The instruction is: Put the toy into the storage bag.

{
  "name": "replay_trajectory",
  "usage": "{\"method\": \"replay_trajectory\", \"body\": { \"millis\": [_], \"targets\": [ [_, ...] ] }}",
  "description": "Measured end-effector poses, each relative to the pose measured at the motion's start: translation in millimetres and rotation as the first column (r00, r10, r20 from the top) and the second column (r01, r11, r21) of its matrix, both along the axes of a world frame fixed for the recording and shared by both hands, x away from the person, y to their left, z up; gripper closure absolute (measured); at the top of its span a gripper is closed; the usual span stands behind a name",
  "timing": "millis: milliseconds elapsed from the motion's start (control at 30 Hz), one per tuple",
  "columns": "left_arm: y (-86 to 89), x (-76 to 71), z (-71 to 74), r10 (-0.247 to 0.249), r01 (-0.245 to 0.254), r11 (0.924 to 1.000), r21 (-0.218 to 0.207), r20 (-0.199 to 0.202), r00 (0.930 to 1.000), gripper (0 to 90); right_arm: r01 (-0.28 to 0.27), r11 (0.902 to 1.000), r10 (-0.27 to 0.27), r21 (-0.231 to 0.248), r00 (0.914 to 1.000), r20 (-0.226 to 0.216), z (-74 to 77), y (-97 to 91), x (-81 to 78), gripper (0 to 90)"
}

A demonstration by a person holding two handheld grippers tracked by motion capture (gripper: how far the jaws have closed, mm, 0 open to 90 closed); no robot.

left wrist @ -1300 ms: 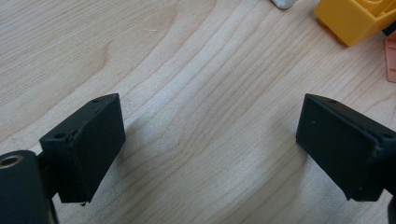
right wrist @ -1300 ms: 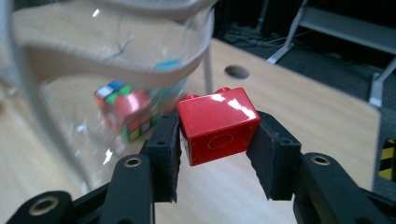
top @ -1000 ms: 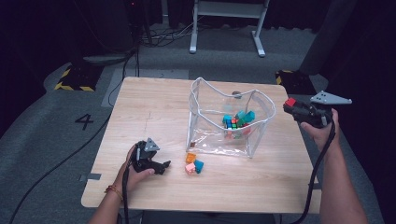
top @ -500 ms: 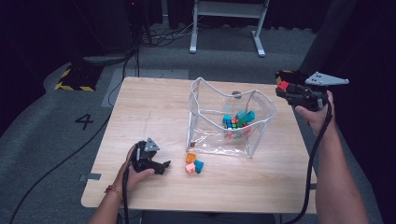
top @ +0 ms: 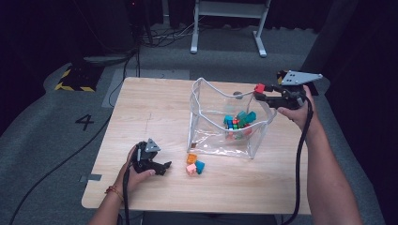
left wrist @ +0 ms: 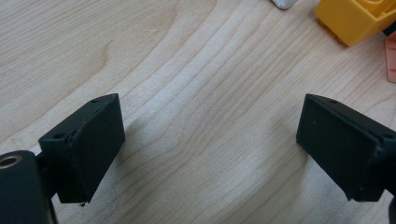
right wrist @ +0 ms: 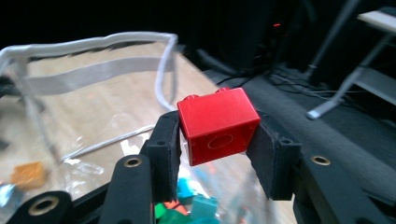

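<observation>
Above bag rim (top: pixel 263 123), red brick (right wrist: pixel 217 125) between jaws

A small red building brick (right wrist: pixel 218 125), glossy and with round studs on its upper face, is held slightly tilted between two black fingers (right wrist: pixel 164 144) just above the white-edged rim of the clear plastic bag (top: pixel 202 129), where other coloured bricks (top: pixel 238 120) are collected.

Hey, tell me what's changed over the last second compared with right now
The right gripper, shut on the red brick, has swung in from the table's right side and risen a little, so the brick now hangs over the right rim of the clear bag. The left gripper stayed open on the table, and the loose bricks beside the bag have not moved.
</observation>
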State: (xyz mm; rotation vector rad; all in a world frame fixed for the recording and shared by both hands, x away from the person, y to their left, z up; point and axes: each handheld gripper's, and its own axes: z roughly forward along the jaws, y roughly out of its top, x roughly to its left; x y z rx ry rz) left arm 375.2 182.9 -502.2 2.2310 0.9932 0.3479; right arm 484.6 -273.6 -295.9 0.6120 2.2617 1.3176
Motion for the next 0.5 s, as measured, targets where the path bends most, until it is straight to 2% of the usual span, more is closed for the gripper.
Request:
{"method": "replay_trajectory", "body": {
  "millis": [67,133,200,400,500],
  "targets": [
    [0.0,0.0,0.0,0.0,0.0,1.0,0.0,0.0,1.0,8.0,-0.051,0.9982,0.05,-0.032,0.9987,-0.01,-1.7,7.1,1.1,55.7],
    [0.0,0.0,0.0,0.0,0.0,1.0,0.0,0.0,1.0,7.9,-0.097,0.9922,0.097,-0.077,0.9952,-0.008,-4.4,14.9,3.3,55.7],
    [0.0,0.0,0.0,0.0,0.0,1.0,0.0,0.0,1.0,8.0,-0.134,0.9849,0.13,-0.11,0.9907,-0.038,-7.5,21.9,5.4,55.6],
    [0.0,0.0,0.0,0.0,0.0,1.0,0.0,0.0,1.0,8.0,-0.196,0.9589,0.173,-0.205,0.9769,-0.126,-14.5,32.2,12.7,55.7],
    [0.0,0.0,0.0,0.0,0.0,1.0,0.0,0.0,1.0,7.9,-0.217,0.9395,0.178,-0.265,0.9702,-0.165,-17.3,34.7,16.9,55.7]
  ]
}}
